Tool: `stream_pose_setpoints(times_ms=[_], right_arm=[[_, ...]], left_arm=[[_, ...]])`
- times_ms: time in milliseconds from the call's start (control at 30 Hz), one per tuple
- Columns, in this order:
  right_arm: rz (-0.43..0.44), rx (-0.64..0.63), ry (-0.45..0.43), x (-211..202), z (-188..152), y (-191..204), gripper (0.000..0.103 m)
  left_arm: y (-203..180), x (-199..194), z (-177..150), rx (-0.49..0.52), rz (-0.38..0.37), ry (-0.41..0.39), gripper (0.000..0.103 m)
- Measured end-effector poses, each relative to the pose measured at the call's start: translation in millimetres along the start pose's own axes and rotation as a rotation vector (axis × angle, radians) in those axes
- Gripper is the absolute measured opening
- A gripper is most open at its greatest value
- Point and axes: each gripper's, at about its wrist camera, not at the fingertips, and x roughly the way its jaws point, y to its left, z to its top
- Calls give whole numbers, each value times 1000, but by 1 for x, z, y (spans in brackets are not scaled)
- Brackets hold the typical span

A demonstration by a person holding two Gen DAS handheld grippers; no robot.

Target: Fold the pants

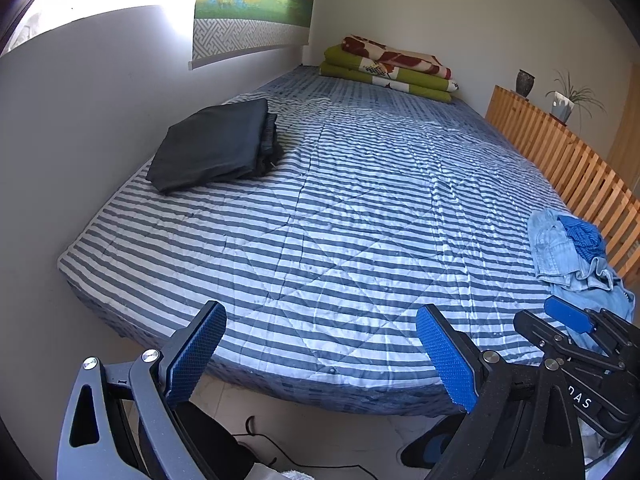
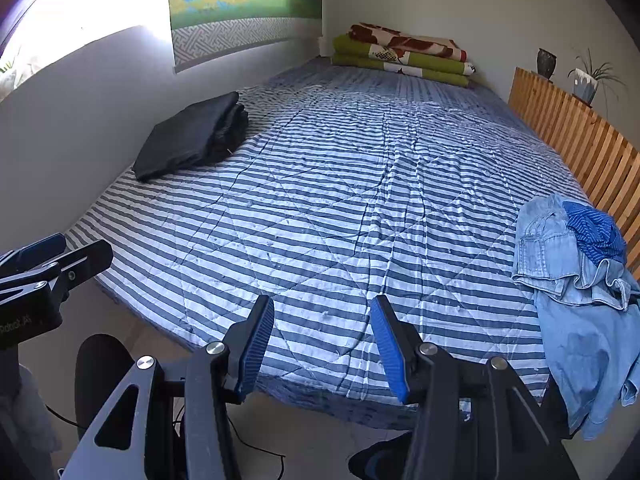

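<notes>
Bed [image 1: 320,208]: covered by a blue-and-white striped quilt, its near edge just below both grippers.

Left gripper [image 1: 320,350]: hovered over the near edge of the bed, jaws wide apart, nothing between the blue pads.

Right gripper [image 2: 322,344]: hovered beside the left one over the same edge, jaws standing apart, nothing between them; in the left view it showed at the lower right, just in front of the jeans.

Jeans [image 2: 576,280]: light blue denim, crumpled in a heap at the near right corner of the bed, part hanging over the edge; unfolded, touched by neither gripper.

Blue cloth [image 2: 596,232]: darker, patterned, lay on top of the jeans.

Black pants [image 1: 216,144]: folded flat, at the left side of the bed by the wall, well apart from the jeans.

Blankets [image 1: 388,68]: green and red-patterned, stacked at the far end.

Slatted rail [image 1: 560,152]: wooden, along the bed's right side, with a vase [image 1: 525,82] and a potted plant [image 1: 568,100] on top.
</notes>
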Motion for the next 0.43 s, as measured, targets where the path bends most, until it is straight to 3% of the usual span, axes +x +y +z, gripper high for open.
stream_pose_setpoints(times_ms=[433], right_arm=[[-7,17,17,12,0,-6,46]], left_arm=[[-1,19,0,-10,-32,32,98]])
